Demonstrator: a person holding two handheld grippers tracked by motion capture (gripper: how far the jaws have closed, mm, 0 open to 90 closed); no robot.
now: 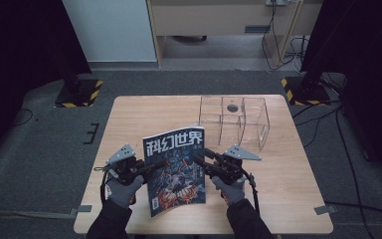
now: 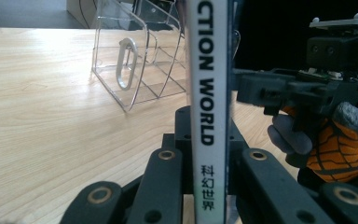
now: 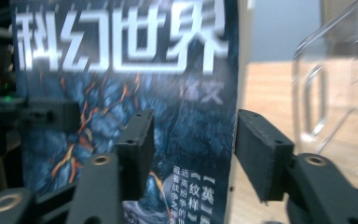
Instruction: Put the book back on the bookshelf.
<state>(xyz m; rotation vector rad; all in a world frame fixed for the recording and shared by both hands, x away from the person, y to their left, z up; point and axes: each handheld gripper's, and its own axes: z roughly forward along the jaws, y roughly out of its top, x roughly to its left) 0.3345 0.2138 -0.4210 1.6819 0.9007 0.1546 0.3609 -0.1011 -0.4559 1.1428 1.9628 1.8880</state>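
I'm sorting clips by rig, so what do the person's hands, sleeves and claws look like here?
Both claws, the left claw and the right claw, are black, with jointed links fixed by brass-coloured pivots. Each carries a grey three-cornered plate on top, and a black cable trails from each. The person wears grey gloves, left hand and right hand, with orange, black-lined palms, and dark sleeves.

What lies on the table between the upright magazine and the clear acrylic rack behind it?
Nothing visible. The magazine stands upright, clamped at its spine by the left tongs; the right tongs stand open at its other edge. Only bare table separates it from the clear rack.
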